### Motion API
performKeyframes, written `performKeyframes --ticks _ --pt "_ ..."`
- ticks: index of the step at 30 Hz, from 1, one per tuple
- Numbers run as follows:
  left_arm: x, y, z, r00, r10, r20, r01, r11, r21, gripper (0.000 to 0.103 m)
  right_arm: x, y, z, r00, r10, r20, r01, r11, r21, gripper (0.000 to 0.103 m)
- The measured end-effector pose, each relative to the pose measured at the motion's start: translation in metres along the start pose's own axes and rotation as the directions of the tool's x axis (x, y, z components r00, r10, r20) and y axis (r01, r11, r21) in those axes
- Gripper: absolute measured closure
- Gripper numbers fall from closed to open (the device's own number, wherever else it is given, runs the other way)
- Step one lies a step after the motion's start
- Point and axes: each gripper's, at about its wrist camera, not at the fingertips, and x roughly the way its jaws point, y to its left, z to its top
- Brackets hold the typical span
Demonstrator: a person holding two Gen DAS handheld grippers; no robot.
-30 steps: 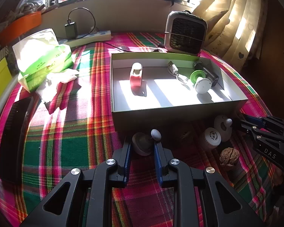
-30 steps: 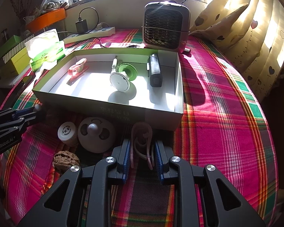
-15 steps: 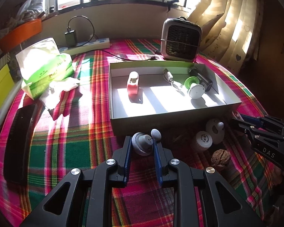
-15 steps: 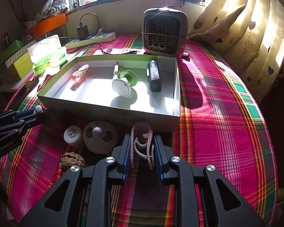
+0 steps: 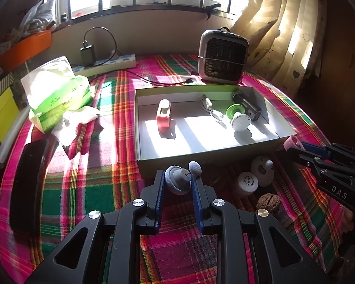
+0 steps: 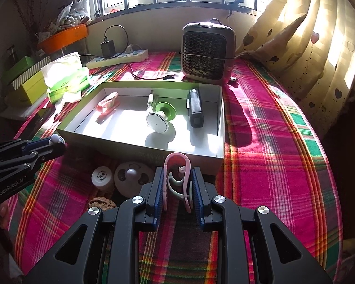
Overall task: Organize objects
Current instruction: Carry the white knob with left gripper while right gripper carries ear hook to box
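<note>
Both claws lifted since earlier: left claw [image 5: 178,182] clamps grey knob [image 5: 179,179], right claw [image 6: 178,184] clamps pink clip [image 6: 177,177].

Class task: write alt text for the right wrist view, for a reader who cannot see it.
The right gripper grips a pink clip-like object just in front of an open box on a plaid cloth. The box holds a pink clip, a green-and-white item and a black device; behind it stands a small heater.
</note>
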Motion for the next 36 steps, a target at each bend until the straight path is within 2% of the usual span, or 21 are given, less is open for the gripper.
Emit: performKeyframes --ticks 17,36 --pt "-0.001 -0.005 0.020 1.000 0.006 0.018 -0.006 1.000 0.021 0.083 -0.005 -0.005 0.020 0.999 0.029 0.019 -0.029 1.000 0.006 0.079" --pt "0.026 0.004 0.047 1.000 -0.001 -0.004 0.001 1.000 0.001 0.083 0.021 -0.006 0.058 0.999 0.049 0.008 -0.049 0.999 -0.018 0.079"
